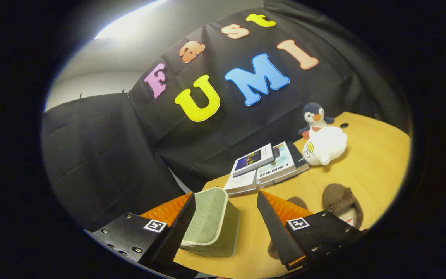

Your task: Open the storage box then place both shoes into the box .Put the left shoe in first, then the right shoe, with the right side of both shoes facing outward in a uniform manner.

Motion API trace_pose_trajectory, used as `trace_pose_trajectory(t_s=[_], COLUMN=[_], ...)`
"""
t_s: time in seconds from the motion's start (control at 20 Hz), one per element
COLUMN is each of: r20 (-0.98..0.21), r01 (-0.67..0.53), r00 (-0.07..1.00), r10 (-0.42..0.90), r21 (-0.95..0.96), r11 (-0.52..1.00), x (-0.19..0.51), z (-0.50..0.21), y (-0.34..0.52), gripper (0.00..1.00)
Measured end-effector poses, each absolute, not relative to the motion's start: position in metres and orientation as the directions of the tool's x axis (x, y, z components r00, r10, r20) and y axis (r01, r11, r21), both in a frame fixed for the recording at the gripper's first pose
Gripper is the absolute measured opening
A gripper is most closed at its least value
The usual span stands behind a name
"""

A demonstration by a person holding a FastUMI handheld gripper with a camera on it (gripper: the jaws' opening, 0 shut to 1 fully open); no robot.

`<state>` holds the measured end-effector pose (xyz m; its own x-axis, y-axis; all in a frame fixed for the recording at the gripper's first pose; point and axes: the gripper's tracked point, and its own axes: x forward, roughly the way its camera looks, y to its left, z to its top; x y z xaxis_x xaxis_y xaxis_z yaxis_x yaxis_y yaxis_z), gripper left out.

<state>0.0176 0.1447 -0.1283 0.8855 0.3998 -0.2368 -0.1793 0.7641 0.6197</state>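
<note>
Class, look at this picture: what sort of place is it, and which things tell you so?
Probably a staged recording booth, not a real home: black cloth wall, a wooden table with stacked books and plush toys. The open gripper frames a green box.

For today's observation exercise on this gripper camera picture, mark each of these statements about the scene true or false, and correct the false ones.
1. The gripper has its fingers open. True.
2. A green storage box stands between the fingers, nearer the left finger. True.
3. The brown shoe already lies inside the storage box. False: it lies on the wooden table, beyond the right finger.
4. The penguin plush stands behind a white plush toy. True.
5. The books are stacked on top of the white plush toy. False: they lie on the table beside it.
</note>
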Motion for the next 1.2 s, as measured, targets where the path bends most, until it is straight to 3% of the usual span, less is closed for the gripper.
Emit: trace_pose_trajectory(t_s=[0.45, 1.1, 1.15, 1.2], r20=[-0.264, -0.172, -0.17, -0.159], r01=[-0.07, 0.149, 0.161, 0.163], r00=[0.769, 0.703, 0.707, 0.7], r10=[0.583, 0.69, 0.686, 0.696], r21=[0.871, 0.984, 0.984, 0.985], r11=[0.486, 0.094, 0.078, 0.061], x=[0.013, 0.021, 0.025, 0.025], z=[-0.19, -0.234, -0.236, -0.236], y=[0.205, 0.268, 0.27, 0.273], gripper=[0.97, 0.94, 0.93, 0.82])
